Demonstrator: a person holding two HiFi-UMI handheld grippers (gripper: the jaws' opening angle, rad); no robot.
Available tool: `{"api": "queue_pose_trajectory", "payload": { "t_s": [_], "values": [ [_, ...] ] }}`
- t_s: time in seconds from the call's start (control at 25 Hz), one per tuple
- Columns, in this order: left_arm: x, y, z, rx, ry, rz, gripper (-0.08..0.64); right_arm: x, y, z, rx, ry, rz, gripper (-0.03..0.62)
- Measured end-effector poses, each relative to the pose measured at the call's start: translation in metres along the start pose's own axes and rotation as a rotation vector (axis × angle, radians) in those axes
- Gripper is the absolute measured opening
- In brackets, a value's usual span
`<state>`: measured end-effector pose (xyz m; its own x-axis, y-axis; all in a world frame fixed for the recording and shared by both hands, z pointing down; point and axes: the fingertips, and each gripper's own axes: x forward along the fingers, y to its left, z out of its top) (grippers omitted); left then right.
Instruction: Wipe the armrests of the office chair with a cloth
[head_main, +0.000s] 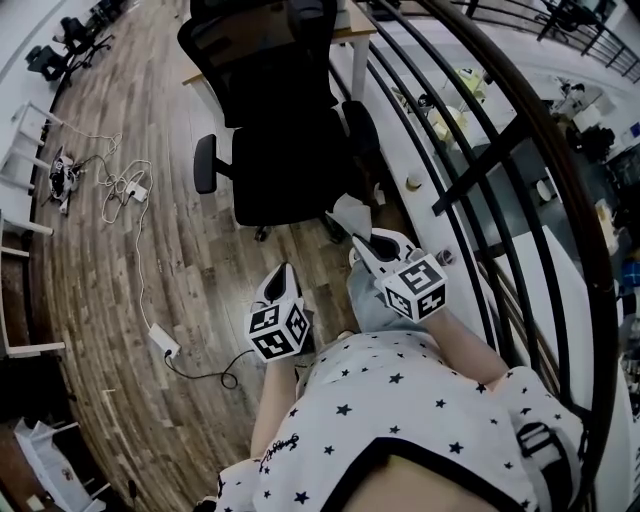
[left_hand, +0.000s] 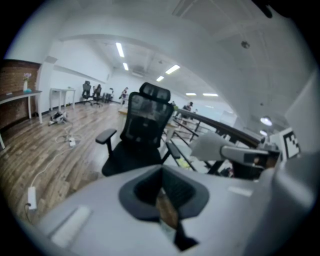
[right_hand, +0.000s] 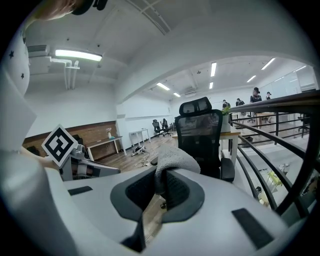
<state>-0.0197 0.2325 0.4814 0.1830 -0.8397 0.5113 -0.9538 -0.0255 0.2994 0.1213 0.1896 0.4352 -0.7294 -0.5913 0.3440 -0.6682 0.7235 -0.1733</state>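
Note:
A black office chair (head_main: 285, 130) stands ahead on the wood floor, with one armrest (head_main: 205, 163) on its left and the other armrest (head_main: 360, 125) by the railing. My right gripper (head_main: 363, 242) is shut on a grey cloth (head_main: 349, 213), which hangs short of the seat's front edge. In the right gripper view the cloth (right_hand: 172, 159) bulges out over the closed jaws, with the chair (right_hand: 201, 134) beyond it. My left gripper (head_main: 283, 270) is shut on nothing and held lower and to the left, apart from the chair (left_hand: 142, 136).
A black metal railing (head_main: 470, 150) runs close along the chair's right side. Cables and a power strip (head_main: 163, 342) lie on the floor to the left. A desk (head_main: 352, 30) stands behind the chair, and white table frames (head_main: 22, 150) stand at the far left.

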Motion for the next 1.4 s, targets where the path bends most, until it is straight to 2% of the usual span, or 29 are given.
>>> {"api": "queue_pose_trajectory", "payload": {
  "t_s": [0.68,1.4],
  "values": [
    [0.102,-0.015,0.081,-0.03,-0.001,0.034,0.006,0.072,-0.12,0.065,-0.015,0.005,0.029,0.029],
    [0.198,-0.026,0.123,-0.084,0.008,0.086,0.006,0.136,-0.245,0.074,-0.032,0.08,0.015,0.029]
  ]
}}
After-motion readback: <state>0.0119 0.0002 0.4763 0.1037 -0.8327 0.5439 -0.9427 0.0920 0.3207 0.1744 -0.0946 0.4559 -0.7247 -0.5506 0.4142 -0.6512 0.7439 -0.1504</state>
